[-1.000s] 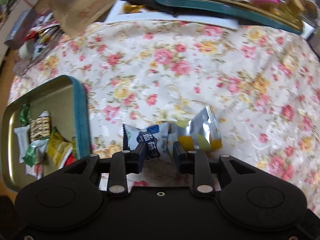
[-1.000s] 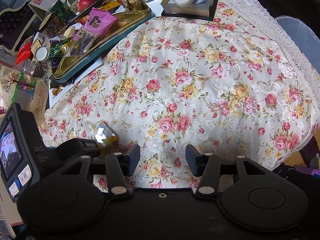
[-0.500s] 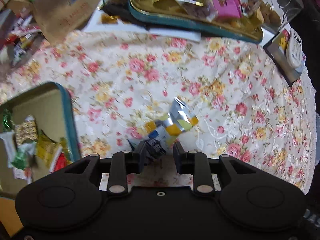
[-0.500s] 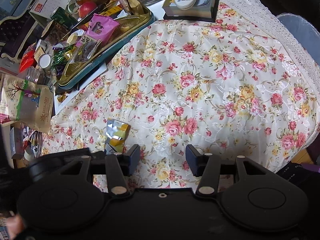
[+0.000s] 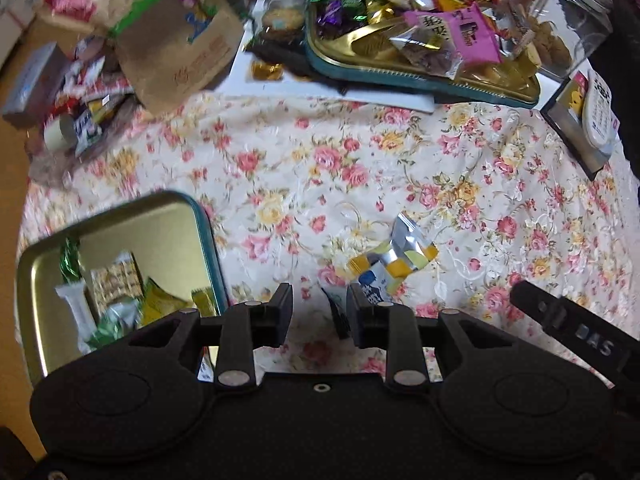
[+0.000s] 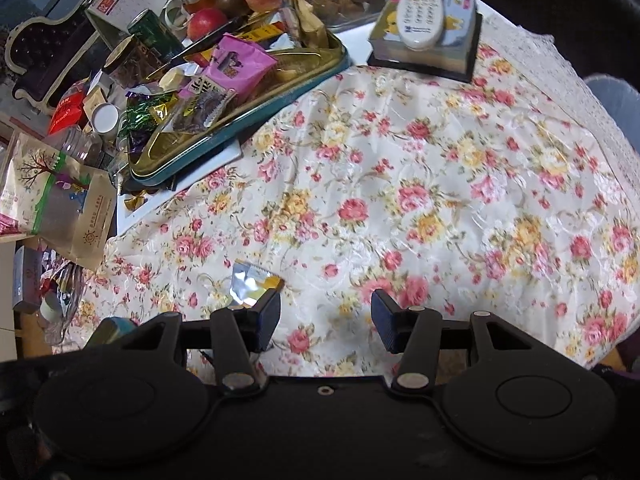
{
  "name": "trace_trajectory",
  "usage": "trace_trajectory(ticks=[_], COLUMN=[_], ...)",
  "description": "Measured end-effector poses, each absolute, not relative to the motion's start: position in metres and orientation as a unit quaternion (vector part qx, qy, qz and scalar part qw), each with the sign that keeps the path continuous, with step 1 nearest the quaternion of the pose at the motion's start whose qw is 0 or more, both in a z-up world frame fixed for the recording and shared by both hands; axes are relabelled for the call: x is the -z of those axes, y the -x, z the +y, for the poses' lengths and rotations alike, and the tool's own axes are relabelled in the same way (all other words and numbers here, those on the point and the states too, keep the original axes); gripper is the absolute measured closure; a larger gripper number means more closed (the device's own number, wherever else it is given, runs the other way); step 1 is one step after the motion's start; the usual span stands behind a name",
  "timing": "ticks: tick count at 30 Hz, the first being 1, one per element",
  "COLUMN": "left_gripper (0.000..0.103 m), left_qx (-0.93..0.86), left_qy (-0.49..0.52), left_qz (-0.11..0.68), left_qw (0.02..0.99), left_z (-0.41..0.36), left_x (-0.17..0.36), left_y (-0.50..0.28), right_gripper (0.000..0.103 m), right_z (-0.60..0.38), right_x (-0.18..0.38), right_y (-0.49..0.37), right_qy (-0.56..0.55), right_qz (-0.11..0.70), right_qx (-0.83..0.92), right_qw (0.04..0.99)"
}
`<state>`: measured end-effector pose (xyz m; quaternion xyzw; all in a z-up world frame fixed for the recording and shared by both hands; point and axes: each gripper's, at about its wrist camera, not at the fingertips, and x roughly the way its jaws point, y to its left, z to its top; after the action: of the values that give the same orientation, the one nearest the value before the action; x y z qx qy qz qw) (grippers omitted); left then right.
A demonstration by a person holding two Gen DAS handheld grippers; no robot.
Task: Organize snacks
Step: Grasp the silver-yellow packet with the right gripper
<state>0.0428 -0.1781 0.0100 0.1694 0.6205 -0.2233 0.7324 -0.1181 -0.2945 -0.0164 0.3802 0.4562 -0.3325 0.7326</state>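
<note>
My left gripper (image 5: 320, 300) hangs above the floral cloth and points straight down. It is shut on a blue-and-white snack packet (image 5: 376, 284), which sits skewed against the right finger. A silver-and-yellow packet (image 5: 408, 240) lies on the cloth just beyond it, also seen as the silver packet (image 6: 250, 280) in the right wrist view. To the left a gold tin with a teal rim (image 5: 208, 248) holds several wrapped snacks. My right gripper (image 6: 326, 312) is open over bare cloth with nothing between its fingers.
A big gold tray with a teal rim (image 5: 400, 76) heaped with snacks stands at the back, with a paper bag (image 5: 180, 52) and loose clutter to its left. A remote (image 6: 420, 12) rests on a box. A glass jar (image 5: 560, 20) stands at the far right.
My left gripper has risen and drifted with the blue-and-white packet, which has turned towards the right finger. The silver packet stays on the cloth. The left gripper has left the right wrist view.
</note>
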Motion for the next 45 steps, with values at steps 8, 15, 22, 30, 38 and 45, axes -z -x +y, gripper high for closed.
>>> trace_trajectory(ticks=[8, 15, 22, 30, 38, 45], left_gripper=[0.067, 0.067, 0.067, 0.067, 0.067, 0.067], left_qx=[0.201, 0.192, 0.197, 0.192, 0.193, 0.211], left_qy=[-0.134, -0.129, -0.113, -0.112, -0.123, -0.127], left_qz=[0.64, 0.651, 0.652, 0.652, 0.651, 0.663], left_qw=[0.729, 0.723, 0.724, 0.725, 0.724, 0.706], left_z=[-0.169, -0.157, -0.148, -0.143, -0.147, -0.159], left_x=[-0.007, -0.001, -0.005, -0.004, -0.001, 0.008], left_y=[-0.051, -0.057, -0.062, -0.064, -0.061, -0.054], right_gripper=[0.049, 0.049, 0.049, 0.055, 0.06, 0.06], right_z=[-0.295, -0.284, -0.268, -0.264, -0.271, -0.284], right_x=[0.04, 0.077, 0.099, 0.106, 0.1, 0.091], right_y=[0.073, 0.042, 0.025, 0.017, 0.027, 0.047], right_qy=[-0.358, -0.428, -0.406, -0.375, -0.355, -0.31], right_qz=[0.457, 0.478, 0.494, 0.506, 0.531, 0.555], right_qx=[0.325, 0.3, 0.324, 0.323, 0.306, 0.329], right_qw=[0.747, 0.706, 0.697, 0.706, 0.706, 0.698])
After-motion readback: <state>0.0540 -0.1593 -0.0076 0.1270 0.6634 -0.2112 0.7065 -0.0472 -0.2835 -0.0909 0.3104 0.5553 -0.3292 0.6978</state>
